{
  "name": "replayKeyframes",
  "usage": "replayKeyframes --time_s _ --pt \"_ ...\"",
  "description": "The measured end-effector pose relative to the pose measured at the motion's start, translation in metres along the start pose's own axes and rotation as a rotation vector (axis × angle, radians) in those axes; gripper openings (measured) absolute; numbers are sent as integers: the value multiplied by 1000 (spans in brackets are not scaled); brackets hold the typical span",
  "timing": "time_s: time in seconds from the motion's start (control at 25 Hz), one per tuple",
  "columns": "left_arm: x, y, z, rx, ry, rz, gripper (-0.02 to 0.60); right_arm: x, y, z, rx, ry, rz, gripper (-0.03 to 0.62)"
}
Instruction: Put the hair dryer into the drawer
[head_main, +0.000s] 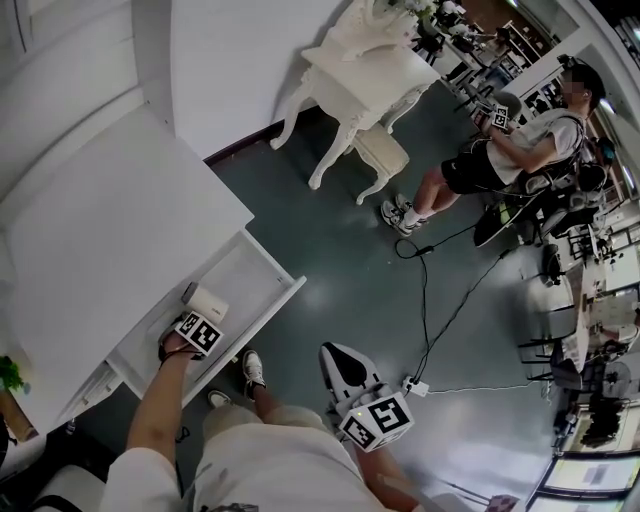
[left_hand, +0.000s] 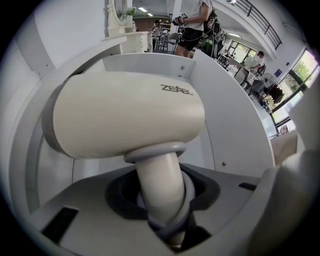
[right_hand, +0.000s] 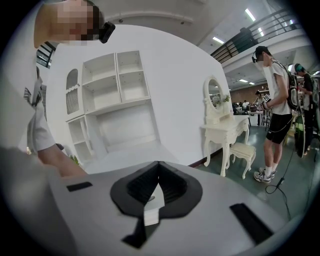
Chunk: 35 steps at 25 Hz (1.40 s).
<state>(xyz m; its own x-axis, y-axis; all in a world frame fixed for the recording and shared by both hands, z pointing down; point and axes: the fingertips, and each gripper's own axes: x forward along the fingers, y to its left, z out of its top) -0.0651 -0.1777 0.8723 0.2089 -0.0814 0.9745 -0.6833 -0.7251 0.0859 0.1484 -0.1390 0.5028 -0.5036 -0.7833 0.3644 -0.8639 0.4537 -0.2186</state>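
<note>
Cream hair dryer (left_hand: 125, 115) stands between left tongs (left_hand: 165, 225).

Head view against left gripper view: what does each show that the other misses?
Head view only: the right hand-held gripper, away from the drawer and over the floor. Left gripper view only: the hair dryer close up, its handle between the jaws with the grey cord wrapped round it. Both: the hair dryer inside the open drawer.
</note>
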Motion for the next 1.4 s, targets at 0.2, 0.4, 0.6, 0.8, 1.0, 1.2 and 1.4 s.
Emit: replayKeyframes --time_s 0.2,0.4,0.6,0.8,1.0,1.2,1.4 --pt "1 -2 0 2 5 1 184 1 0 1 3 -7 4 8" --pt "2 -3 0 5 6 12 204 1 0 -1 9 -8 5 8" --pt "2 -3 -1 0 2 18 206 -2 -1 -4 12 -13 3 8" --pt "-5 -1 2 -49 -30 25 215 -6 -1 -1 12 -20 7 8" --pt "-17 -1 3 -95 -70 38 239 -7 5 0 9 -29 28 8" --pt "-33 -3 3 -150 -133 56 244 -7 16 -1 4 -38 62 8" --pt "-54 -8 -8 -198 -185 75 250 -10 34 -2 -3 -47 107 8"
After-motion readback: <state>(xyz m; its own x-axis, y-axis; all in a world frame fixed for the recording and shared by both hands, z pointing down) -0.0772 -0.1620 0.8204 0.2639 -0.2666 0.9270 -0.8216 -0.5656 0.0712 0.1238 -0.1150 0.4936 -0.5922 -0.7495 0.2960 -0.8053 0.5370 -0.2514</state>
